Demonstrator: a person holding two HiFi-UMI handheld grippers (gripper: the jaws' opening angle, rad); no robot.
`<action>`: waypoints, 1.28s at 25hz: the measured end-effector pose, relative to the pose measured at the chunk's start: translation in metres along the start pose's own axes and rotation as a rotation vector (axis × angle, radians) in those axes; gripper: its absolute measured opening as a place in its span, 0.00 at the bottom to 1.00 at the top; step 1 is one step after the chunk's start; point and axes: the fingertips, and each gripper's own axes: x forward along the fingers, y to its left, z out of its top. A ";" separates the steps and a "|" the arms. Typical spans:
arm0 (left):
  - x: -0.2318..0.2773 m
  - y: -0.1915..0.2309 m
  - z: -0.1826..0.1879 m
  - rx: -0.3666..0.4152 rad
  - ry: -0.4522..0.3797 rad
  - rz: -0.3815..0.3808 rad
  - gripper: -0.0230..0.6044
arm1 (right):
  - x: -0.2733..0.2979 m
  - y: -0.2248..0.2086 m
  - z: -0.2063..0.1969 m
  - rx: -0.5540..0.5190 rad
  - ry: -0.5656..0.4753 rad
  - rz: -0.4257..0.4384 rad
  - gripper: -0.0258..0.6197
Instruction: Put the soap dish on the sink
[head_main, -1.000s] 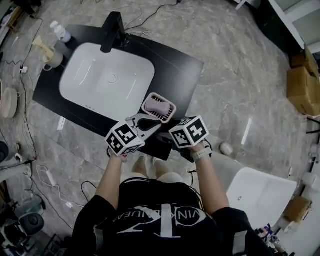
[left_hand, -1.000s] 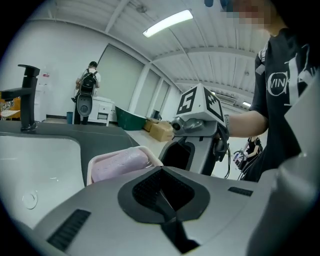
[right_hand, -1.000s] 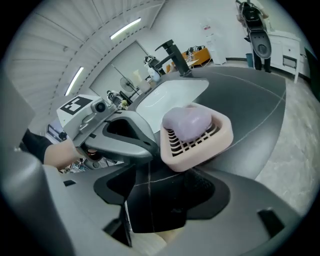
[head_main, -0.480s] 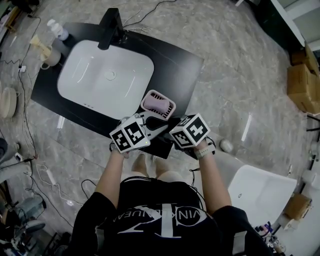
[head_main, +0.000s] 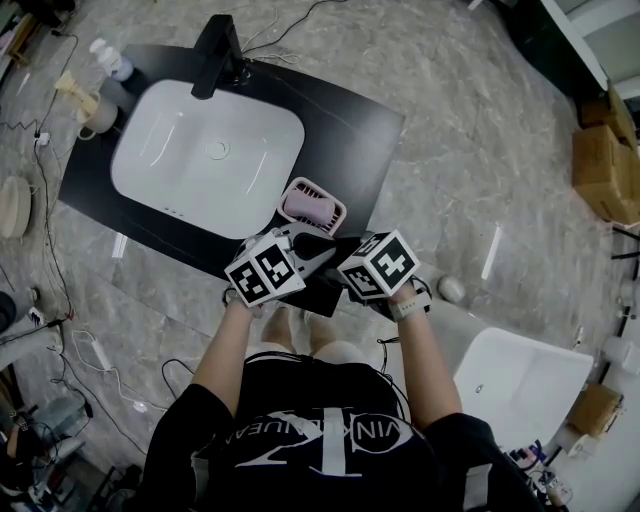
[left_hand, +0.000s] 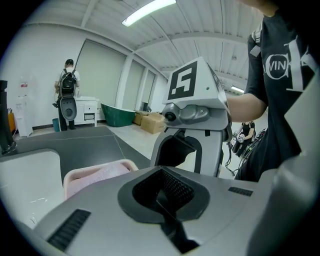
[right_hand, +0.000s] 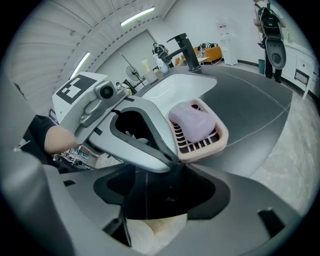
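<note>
Head view: pink soap dish (head_main: 313, 207) at the front of the black sink counter (head_main: 350, 120), just right of the white basin (head_main: 205, 160); left gripper view: left gripper (left_hand: 164, 200) jaws together, dish just beyond; right gripper view: left gripper tips pinching the dish rim, right gripper (right_hand: 137, 187) jaws closed on nothing

I count one white sink (head_main: 180, 170), with one black tap (head_main: 222, 55) at its far edge and one bottle (head_main: 108, 58) off that same side. By the sink's near corner sits one pink soap dish (right_hand: 210, 145) holding one bar of soap (right_hand: 192, 120). Two grippers hang just past that corner: the left gripper (left_hand: 162, 192) and the right gripper (right_hand: 150, 187).
</note>
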 end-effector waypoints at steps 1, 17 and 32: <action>0.001 0.000 0.000 -0.012 -0.009 -0.002 0.06 | -0.001 -0.001 0.000 0.001 -0.006 -0.002 0.49; -0.068 0.043 0.004 -0.169 -0.235 0.260 0.06 | -0.040 -0.014 0.035 -0.026 -0.324 -0.123 0.19; -0.160 0.070 0.015 -0.197 -0.402 0.572 0.06 | -0.099 -0.006 0.079 -0.085 -0.669 -0.295 0.08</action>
